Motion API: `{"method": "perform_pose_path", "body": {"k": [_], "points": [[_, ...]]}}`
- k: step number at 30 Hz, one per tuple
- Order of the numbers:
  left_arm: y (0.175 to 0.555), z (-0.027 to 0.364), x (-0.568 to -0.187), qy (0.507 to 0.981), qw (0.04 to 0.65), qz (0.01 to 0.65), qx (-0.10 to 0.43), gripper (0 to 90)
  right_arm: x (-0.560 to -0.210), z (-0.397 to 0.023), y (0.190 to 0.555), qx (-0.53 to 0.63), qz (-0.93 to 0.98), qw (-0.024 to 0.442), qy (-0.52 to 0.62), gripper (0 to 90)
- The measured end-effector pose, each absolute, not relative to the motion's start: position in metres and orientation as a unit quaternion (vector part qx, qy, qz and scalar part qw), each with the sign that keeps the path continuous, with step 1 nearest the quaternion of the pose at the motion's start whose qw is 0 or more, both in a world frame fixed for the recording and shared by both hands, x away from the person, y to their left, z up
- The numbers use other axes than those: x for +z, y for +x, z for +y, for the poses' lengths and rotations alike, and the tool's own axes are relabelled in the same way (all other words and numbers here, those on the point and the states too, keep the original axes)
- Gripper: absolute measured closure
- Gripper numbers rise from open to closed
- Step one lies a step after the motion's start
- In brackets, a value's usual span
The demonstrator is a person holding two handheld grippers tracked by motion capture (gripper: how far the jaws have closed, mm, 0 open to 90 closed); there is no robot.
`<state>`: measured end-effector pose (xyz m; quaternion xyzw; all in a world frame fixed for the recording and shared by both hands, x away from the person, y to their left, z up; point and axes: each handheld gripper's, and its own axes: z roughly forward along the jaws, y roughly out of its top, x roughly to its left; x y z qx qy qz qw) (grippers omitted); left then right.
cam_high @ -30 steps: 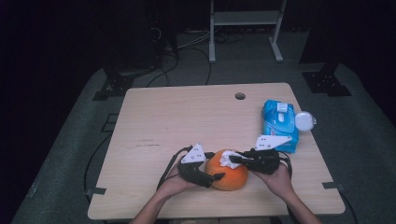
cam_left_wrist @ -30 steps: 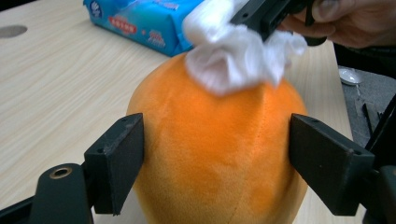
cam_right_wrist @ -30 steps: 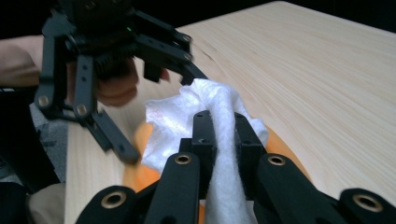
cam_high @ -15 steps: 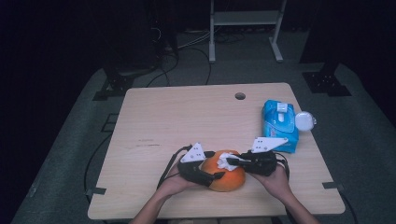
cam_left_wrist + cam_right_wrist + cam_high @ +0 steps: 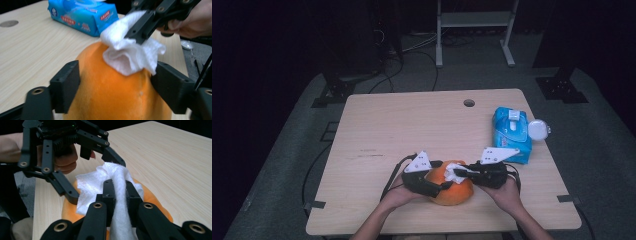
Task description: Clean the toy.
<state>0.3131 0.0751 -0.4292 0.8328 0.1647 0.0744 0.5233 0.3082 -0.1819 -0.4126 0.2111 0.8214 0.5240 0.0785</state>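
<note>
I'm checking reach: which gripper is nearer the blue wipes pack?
Right. The right gripper sits just in front of the blue wipes pack; the left gripper, straddling the orange fruit, is farther away.

We've got a smooth, rounded orange fruit [image 5: 451,189] sitting near the front edge of the pale wooden desk [image 5: 412,125], a bit right of centre. On top of it lies a crumpled white wet wipe [image 5: 130,53], bunched into soft folds and pressed against the fruit's upper skin, part of it pulled up off it.
</note>
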Motion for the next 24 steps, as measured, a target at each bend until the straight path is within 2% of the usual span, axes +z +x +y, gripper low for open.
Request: {"method": "perform_pose_path", "body": {"k": [4,12,14,16,18,22,24], "points": [[0.317,0.081,-0.432,0.835,0.519,0.173,0.067,30.5,-0.415,-0.188,0.312,0.525,0.819,0.076,0.220,81.5],[0.319,0.094,-0.435,0.832,0.519,0.187,0.059,31.5,-0.420,-0.199,0.317,0.524,0.813,0.073,0.241,81.4],[0.319,0.093,-0.433,0.831,0.520,0.188,0.061,29.2,-0.420,-0.198,0.317,0.525,0.813,0.072,0.242,81.5],[0.319,0.091,-0.429,0.826,0.529,0.184,0.067,20.4,-0.419,-0.195,0.315,0.527,0.813,0.074,0.238,81.5],[0.319,0.088,-0.426,0.817,0.544,0.179,0.064,19.8,-0.417,-0.191,0.314,0.532,0.811,0.074,0.232,81.5],[0.318,0.086,-0.430,0.827,0.530,0.174,0.068,30.5,-0.414,-0.184,0.310,0.536,0.812,0.074,0.219,81.5],[0.321,0.090,-0.432,0.826,0.528,0.185,0.063,32.9,-0.416,-0.185,0.311,0.533,0.813,0.073,0.220,81.4]]}}
